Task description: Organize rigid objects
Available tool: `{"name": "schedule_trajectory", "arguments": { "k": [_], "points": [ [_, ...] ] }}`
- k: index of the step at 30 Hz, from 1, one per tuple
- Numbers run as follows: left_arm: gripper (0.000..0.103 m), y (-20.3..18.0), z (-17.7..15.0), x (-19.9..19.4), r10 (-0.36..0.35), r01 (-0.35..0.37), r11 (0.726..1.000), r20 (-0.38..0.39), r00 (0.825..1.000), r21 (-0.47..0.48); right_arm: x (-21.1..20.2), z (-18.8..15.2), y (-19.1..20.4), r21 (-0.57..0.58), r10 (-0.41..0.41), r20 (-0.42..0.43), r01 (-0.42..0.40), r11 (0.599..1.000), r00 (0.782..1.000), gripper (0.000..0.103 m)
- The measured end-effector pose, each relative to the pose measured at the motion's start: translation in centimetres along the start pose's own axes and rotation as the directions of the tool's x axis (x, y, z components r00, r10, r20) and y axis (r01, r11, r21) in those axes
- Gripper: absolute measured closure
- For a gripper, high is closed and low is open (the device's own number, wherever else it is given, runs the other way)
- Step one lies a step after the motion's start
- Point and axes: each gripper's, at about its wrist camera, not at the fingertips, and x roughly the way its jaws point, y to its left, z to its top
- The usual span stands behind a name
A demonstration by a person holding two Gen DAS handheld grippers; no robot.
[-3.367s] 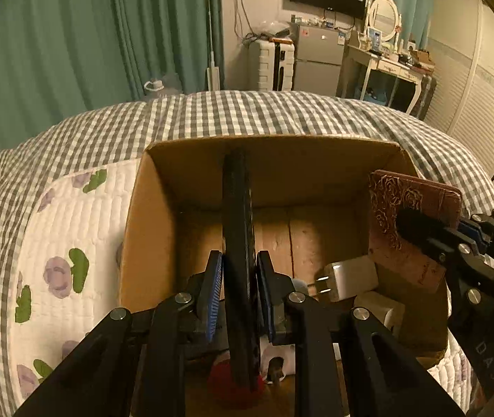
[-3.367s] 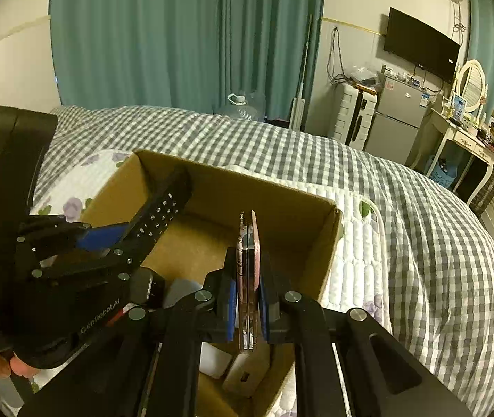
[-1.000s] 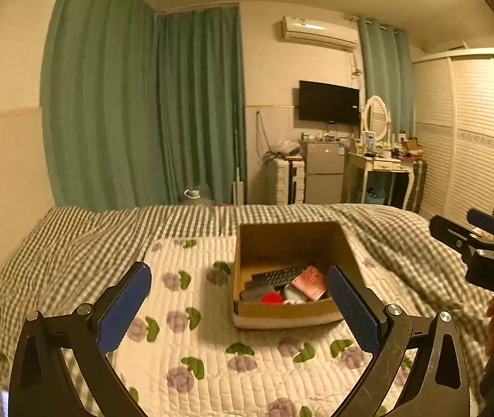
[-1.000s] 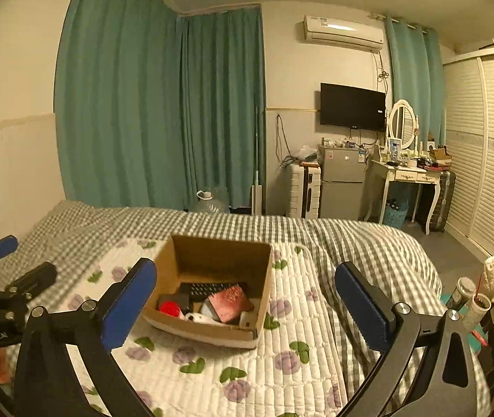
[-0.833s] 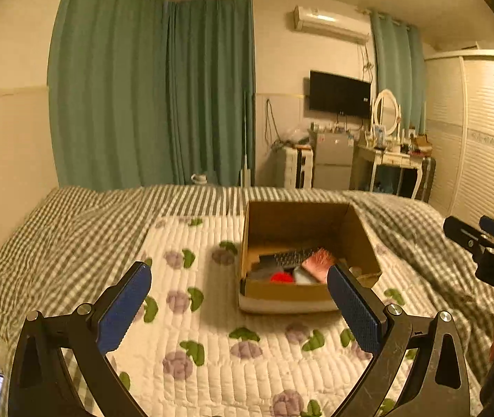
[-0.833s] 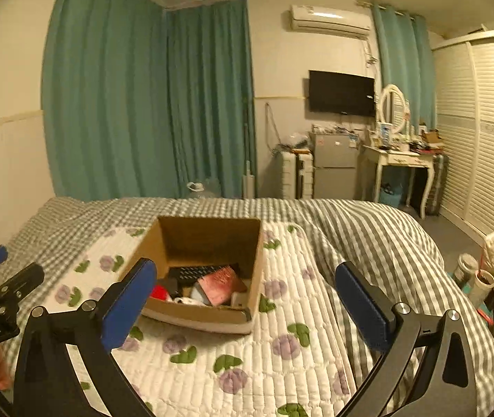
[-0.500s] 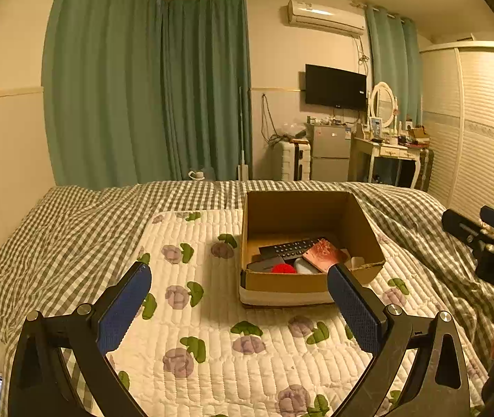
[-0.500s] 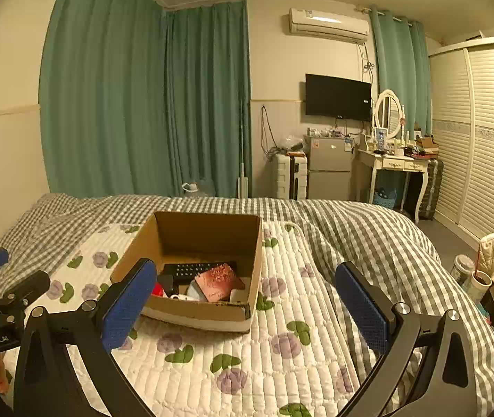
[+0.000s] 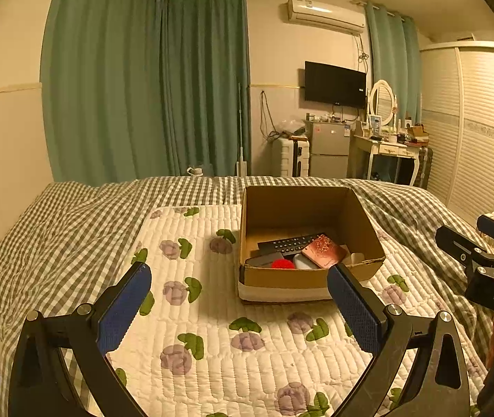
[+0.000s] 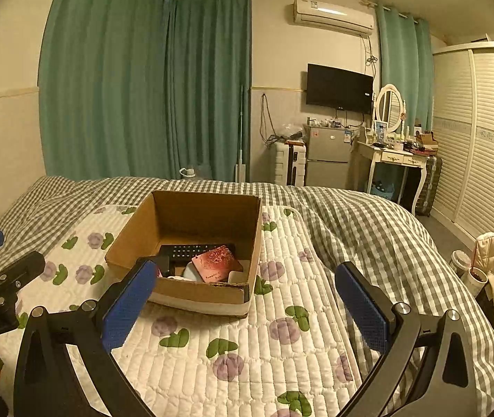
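Box [image 9: 311,278] sits on the bed's quilt [image 9: 212,340], ahead of both grippers and well apart from them. Holds a remote [image 9: 290,243], a pink case [image 9: 323,252], a red thing [image 9: 281,264] and more, all lying flat inside. Lies ahead and slightly right of the left gripper [image 9: 238,307], ahead and left of the right gripper [image 10: 243,307]. Both spread wide, empty. Remote's long axis runs left to right, rising toward the far right. Nothing rigid seen loose on the quilt. Neither gripper clearly nearer; job looks near done.
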Motion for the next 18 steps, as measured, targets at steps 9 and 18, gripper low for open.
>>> {"name": "schedule_trajectory", "arguments": {
  "k": [9,18],
  "points": [
    [0.000,0.17,0.01,0.08,-0.003,0.003,1.000,-0.002,1.000,0.002,0.10,-0.09,0.33,-0.011,0.013,-0.007,-0.013,1.000,1.000,0.000],
    [0.000,0.11,0.04,0.12,-0.006,0.006,1.000,-0.002,1.000,0.006,0.18,-0.14,0.57,-0.014,0.019,-0.009,-0.019,1.000,1.000,0.000]
  ]
}}
